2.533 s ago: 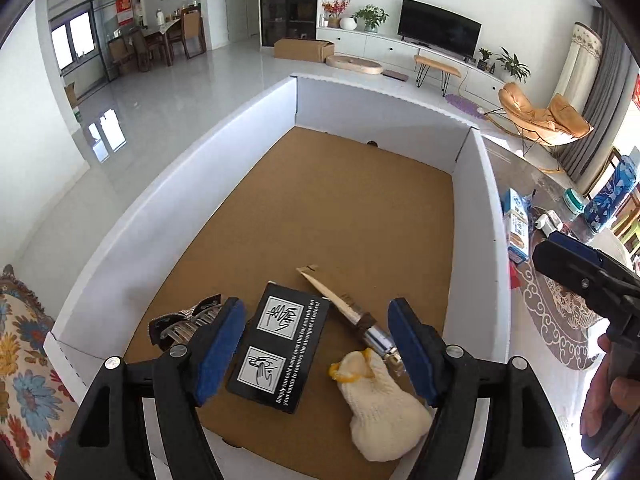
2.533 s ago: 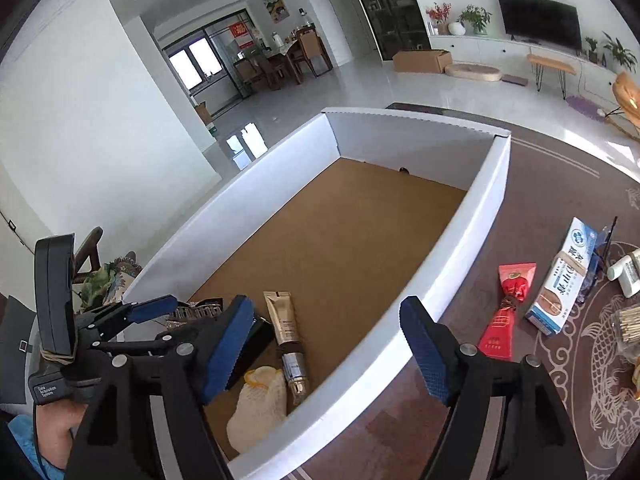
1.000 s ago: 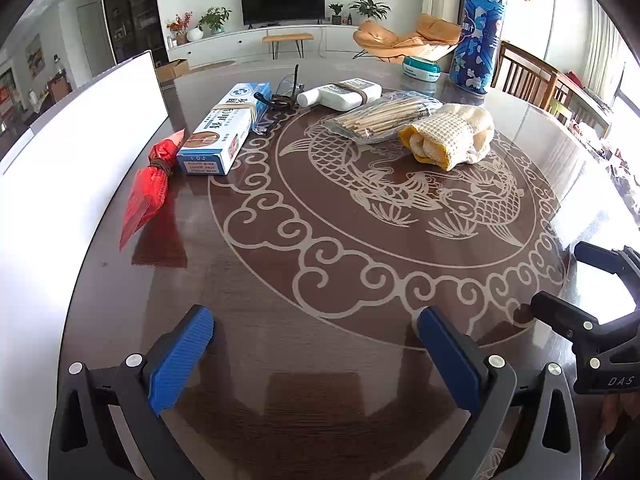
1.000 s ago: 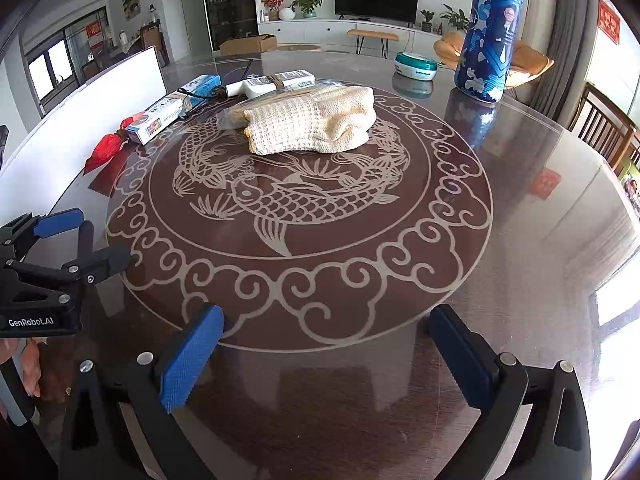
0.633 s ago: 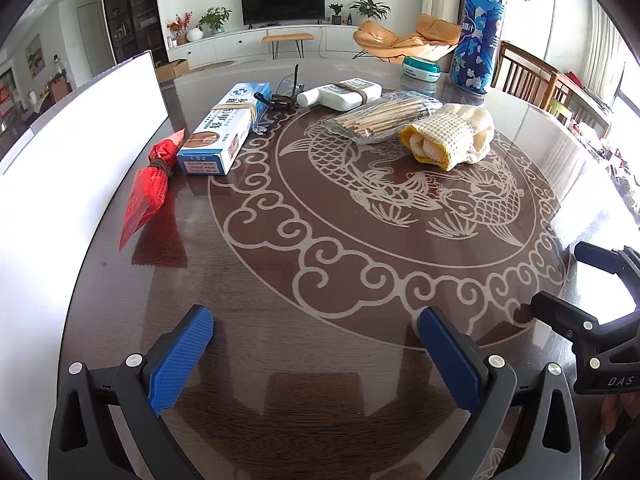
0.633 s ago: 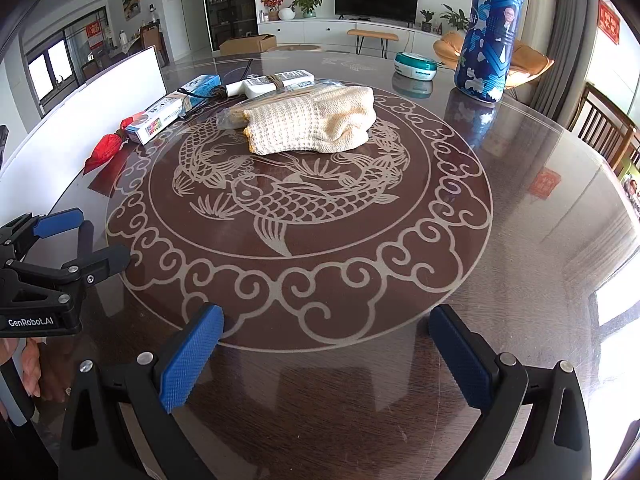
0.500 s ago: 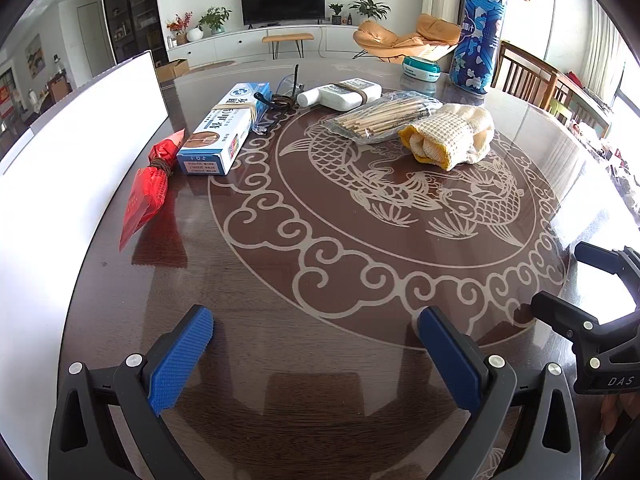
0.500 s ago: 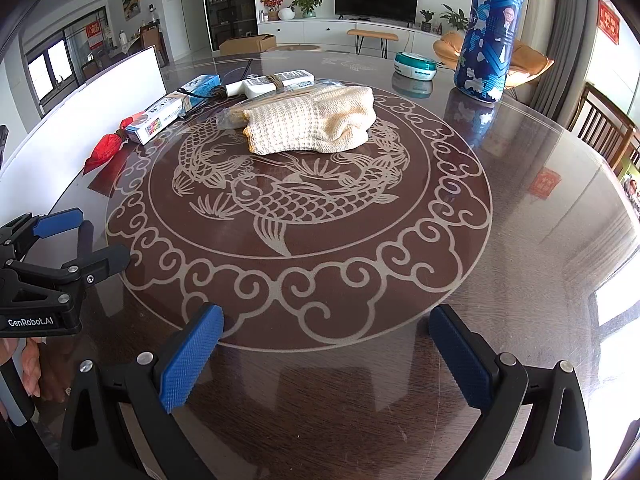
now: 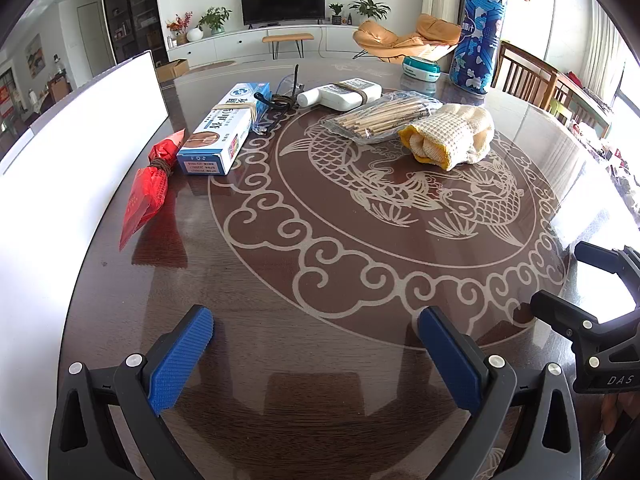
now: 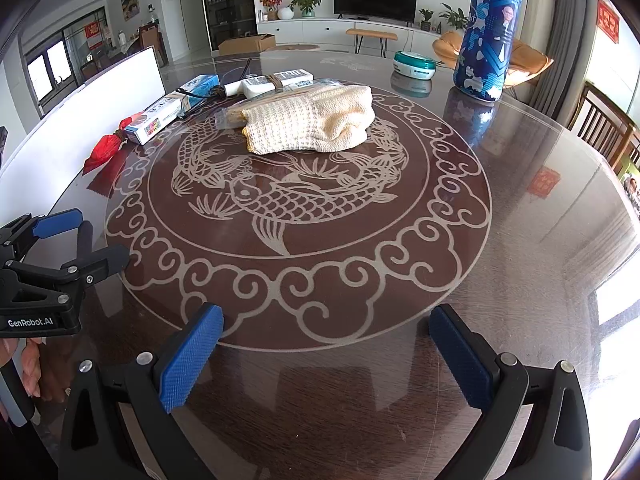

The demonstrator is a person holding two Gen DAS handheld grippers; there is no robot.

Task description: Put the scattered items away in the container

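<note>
Left gripper [image 9: 314, 338]: spread, empty, low over the table [image 9: 320, 360].
Right gripper [image 10: 326, 338]: spread, empty.
Container [image 9: 60, 168]: white box at the table's left edge.
Scattered items: red packet [image 9: 146, 190] just beside the container; toothpaste box [image 9: 226, 130], chopstick pack [image 9: 380, 118] and knit gloves [image 9: 452, 136] farther from it.

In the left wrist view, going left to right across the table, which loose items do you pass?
White container wall → red packet → blue-and-white box → white bottle → bag of wooden sticks → cream knit cloth.
</note>
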